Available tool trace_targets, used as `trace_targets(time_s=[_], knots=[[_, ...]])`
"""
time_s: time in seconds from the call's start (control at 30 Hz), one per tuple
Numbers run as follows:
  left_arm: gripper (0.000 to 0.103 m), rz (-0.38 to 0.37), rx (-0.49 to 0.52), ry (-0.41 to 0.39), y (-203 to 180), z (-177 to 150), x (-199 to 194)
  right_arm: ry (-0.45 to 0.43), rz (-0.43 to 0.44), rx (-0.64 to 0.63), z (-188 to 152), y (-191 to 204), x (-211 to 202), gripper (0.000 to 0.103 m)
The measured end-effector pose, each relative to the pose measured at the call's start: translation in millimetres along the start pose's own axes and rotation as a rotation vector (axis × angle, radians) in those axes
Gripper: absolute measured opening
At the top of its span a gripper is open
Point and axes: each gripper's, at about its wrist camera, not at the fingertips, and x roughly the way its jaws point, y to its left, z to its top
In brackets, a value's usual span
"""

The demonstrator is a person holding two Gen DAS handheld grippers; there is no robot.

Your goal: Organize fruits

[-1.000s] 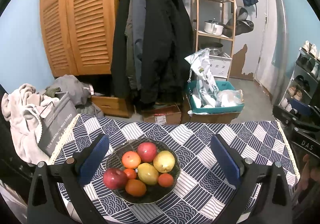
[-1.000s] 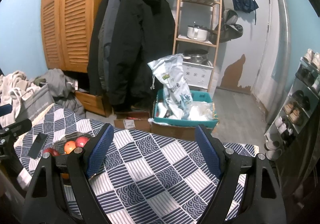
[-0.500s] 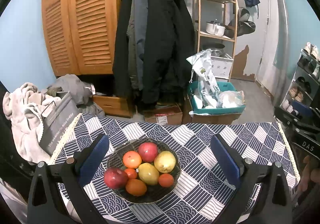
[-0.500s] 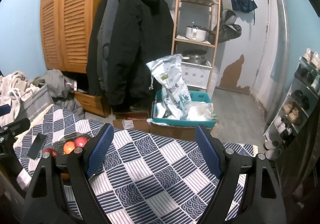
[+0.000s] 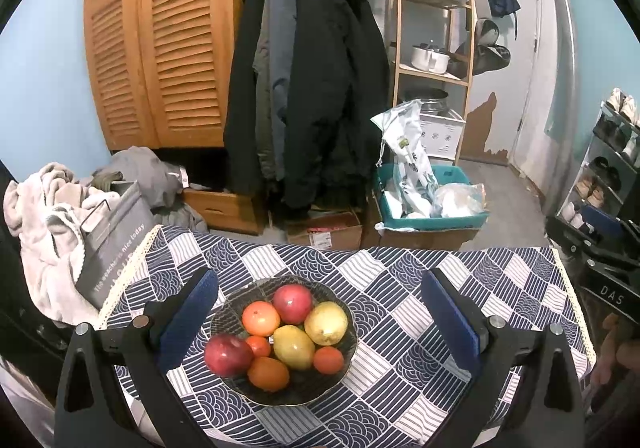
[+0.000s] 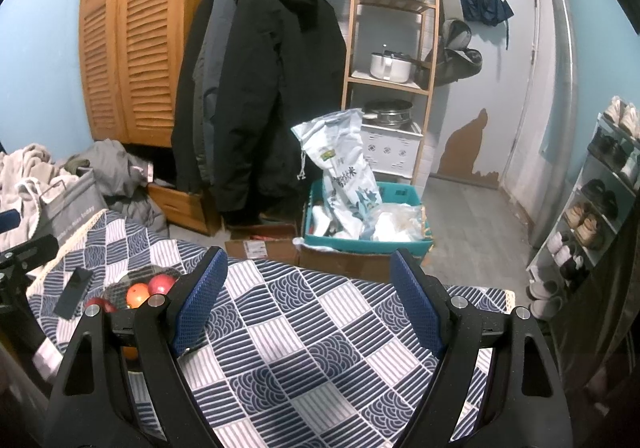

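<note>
Fruit (image 5: 294, 334) sits in bowl (image 5: 348, 358) on table (image 5: 400, 388); left view shows all, right half hidden. We read "DAS" on right gripper (image 6: 308, 308). Both grippers' jaws spread, empty, left gripper (image 5: 320, 312) too.

The dark wire fruit bowl (image 5: 348, 322) is faced closely from the left wrist, and glimpsed (image 6: 114, 288) far left from the right wrist.

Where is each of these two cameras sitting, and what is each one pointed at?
Left wrist: on the left tongs, angled down at the fruit bowl; blue pads open, a hand at right.
Right wrist: on the right tongs, open over bare tablecloth; the other tongs show far left.
Shared: bowl, tablecloth, coats, teal crate.
</note>
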Motion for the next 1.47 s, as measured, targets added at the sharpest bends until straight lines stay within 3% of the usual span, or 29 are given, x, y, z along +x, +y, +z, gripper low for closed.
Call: trace_targets(time_s=[1.47], knots=[[0.102,0.006,-0.034,0.009,-3.3,6.0,-3.6,0.001,0.0,0.001,0.2,-3.4,-1.7,0.082]])
